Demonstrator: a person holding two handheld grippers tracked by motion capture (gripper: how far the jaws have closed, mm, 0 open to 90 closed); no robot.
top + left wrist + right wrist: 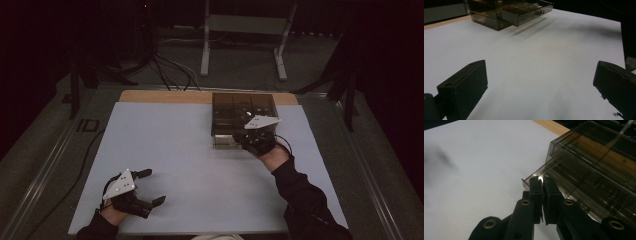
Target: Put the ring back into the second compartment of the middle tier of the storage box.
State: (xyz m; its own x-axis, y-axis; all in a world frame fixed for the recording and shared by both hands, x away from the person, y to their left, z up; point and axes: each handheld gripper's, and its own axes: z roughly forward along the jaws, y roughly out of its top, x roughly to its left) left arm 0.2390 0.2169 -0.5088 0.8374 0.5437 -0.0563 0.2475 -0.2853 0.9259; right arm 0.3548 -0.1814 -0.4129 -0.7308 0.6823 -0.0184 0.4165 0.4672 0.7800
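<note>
Smoked-plastic drawer box (243,107), 1 drawer (524,11) out. Right gripper (542,185) fingers pressed together at drawer front, probably pulling. Left gripper (150,186) fingers spread, idle. Next: steady straight pull.

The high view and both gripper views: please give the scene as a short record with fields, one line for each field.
surface: white board on a wooden table
main object: smoky transparent plastic drawer box at the far right of the board
drawer: one drawer is pulled out partly
right tongs: shut, at the front of the open drawer
left tongs: open, hold nothing, over the near left of the board
background: dark room, a grey metal stand behind the table
</note>
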